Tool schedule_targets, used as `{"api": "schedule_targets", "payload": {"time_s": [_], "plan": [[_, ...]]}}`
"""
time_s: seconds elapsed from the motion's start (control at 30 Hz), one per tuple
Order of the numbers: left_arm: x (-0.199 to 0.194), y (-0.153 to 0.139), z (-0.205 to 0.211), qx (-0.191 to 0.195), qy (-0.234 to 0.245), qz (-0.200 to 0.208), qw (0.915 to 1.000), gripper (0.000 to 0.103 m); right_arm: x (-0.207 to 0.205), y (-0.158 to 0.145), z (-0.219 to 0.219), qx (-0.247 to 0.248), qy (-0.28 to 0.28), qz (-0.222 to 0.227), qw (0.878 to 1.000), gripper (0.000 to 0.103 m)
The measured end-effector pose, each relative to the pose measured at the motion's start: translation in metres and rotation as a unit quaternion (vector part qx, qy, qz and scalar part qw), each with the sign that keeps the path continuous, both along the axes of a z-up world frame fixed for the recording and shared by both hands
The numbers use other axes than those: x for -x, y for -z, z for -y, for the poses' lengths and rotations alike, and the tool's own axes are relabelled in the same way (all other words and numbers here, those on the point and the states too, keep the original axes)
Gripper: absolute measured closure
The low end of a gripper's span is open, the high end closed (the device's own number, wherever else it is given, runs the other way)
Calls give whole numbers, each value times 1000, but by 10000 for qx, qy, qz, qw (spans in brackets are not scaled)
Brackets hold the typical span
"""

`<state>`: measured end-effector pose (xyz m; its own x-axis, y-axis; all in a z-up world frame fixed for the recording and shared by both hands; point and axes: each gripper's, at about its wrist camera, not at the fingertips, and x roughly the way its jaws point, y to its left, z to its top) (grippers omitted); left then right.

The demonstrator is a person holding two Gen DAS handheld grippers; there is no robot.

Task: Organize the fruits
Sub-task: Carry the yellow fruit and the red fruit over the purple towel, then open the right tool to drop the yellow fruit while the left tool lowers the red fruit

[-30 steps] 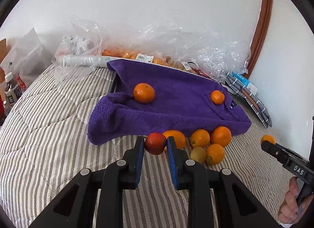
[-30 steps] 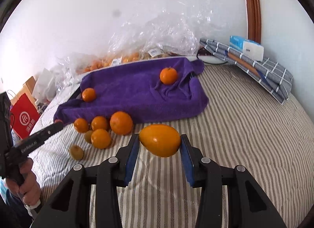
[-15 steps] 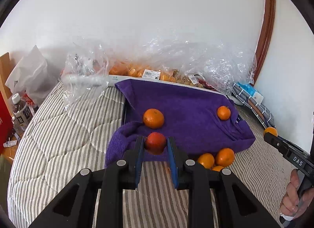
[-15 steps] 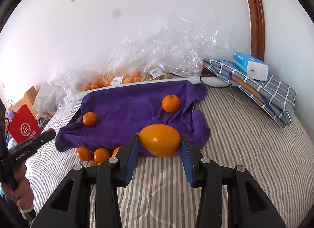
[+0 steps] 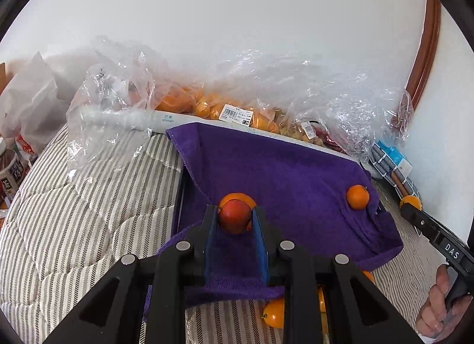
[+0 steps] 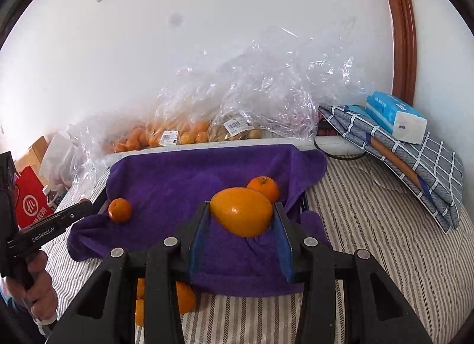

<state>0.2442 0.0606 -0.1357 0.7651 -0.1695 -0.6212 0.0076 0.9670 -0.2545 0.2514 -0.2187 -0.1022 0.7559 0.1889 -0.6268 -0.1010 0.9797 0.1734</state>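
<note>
left gripper (image 5: 235, 219) clamped on small red fruit (image 5: 234, 216), frame centre, over purple towel (image 5: 281, 172) | right gripper (image 6: 241, 219) closed on large yellow-orange fruit (image 6: 241, 210), centre | both likely smooth, firm, bruisable; mango-like one heavier, held across its middle

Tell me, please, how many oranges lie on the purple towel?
2 on the purple towel: one orange near its left edge, one orange toward its right side, just behind the held yellow fruit. Others may be hidden.
</note>
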Motion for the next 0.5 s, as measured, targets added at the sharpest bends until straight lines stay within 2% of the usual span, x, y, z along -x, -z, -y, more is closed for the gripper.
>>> {"api": "schedule_targets", "payload": {"time_s": [0.13, 0.3, 0.5], "plan": [[-4, 11, -1, -44, 85, -117, 9999, 80, -13, 17, 0, -33, 52, -99, 9999, 61], [-4, 14, 2, 11, 122, -140, 9998, 80, -18, 34, 4, -320, -10, -316, 9990, 61], [-7, 20, 5, -47, 87, -240, 9997, 80, -17, 42, 0, -125, -31, -370, 9992, 61]]}}
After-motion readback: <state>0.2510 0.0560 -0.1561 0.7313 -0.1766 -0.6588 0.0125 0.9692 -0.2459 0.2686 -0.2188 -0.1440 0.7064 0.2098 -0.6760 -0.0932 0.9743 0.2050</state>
